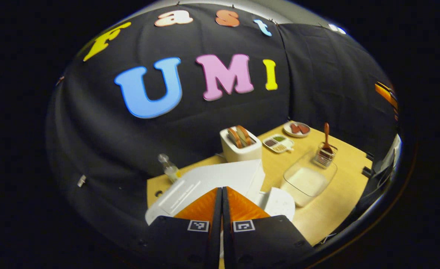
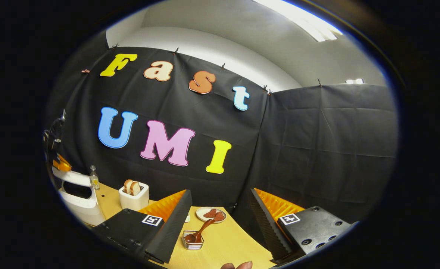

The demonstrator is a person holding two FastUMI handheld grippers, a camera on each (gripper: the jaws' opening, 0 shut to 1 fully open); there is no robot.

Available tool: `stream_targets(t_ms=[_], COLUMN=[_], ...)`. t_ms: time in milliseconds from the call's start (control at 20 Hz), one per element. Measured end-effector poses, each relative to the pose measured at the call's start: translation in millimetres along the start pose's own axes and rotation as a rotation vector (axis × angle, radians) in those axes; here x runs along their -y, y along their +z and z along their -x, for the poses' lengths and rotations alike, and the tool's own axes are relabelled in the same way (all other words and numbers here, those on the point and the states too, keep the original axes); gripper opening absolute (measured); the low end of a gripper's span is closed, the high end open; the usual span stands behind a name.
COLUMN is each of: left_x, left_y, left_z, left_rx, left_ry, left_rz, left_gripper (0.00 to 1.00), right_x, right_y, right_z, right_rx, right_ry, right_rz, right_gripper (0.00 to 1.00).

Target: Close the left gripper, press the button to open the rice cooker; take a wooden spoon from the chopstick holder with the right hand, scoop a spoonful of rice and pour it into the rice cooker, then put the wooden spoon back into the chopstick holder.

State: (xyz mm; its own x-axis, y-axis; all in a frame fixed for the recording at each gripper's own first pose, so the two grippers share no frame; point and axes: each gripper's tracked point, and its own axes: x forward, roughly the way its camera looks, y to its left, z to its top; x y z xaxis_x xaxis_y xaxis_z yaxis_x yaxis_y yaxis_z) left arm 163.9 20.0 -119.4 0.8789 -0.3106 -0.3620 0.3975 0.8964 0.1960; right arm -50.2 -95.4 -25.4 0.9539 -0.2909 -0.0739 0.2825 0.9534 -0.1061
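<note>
My left gripper (image 1: 222, 189) is shut with nothing between its fingers, its tips right over the white rice cooker (image 1: 220, 177). The right gripper view has that cooker (image 2: 78, 200) at the far left, a dark gap under its raised top, and the left gripper's orange part (image 2: 61, 163) above it. A wooden spoon (image 1: 326, 136) stands in the wire chopstick holder (image 1: 325, 155) on the right side of the table. My right gripper (image 2: 220, 192) is open and empty, held above the spoon (image 2: 203, 228) and the holder (image 2: 193, 241). A clear tub of rice (image 1: 307, 179) lies beside the cooker.
A white toaster (image 1: 240, 144) with bread slices stands behind the cooker, near a sectioned dish (image 1: 278, 143) and a small plate (image 1: 296, 129). A clear bottle (image 1: 169, 168) stands at the table's left edge. Fingertips of a hand (image 2: 236, 265) show at the bottom of the right gripper view.
</note>
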Motion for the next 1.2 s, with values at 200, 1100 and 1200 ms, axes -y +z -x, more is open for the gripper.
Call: stream_targets(t_ms=[200,1100,1200], left_x=[-22,56,65], left_y=[44,85,88], left_z=[35,134,136], left_rx=[0.191,0.418,0.407], left_ry=[0.123,0.404,0.433], left_rz=[0.096,0.230,0.236], left_gripper=[0.30,0.98,0.98], right_x=[5,12,12], right_y=[4,-95,-119], right_z=[4,-66,-77], right_rx=[0.017,-0.096,-0.140], right_ry=[0.004,0.224,0.259], right_rz=[-0.005,-0.039,-0.056], right_gripper=[0.97,0.98,0.98])
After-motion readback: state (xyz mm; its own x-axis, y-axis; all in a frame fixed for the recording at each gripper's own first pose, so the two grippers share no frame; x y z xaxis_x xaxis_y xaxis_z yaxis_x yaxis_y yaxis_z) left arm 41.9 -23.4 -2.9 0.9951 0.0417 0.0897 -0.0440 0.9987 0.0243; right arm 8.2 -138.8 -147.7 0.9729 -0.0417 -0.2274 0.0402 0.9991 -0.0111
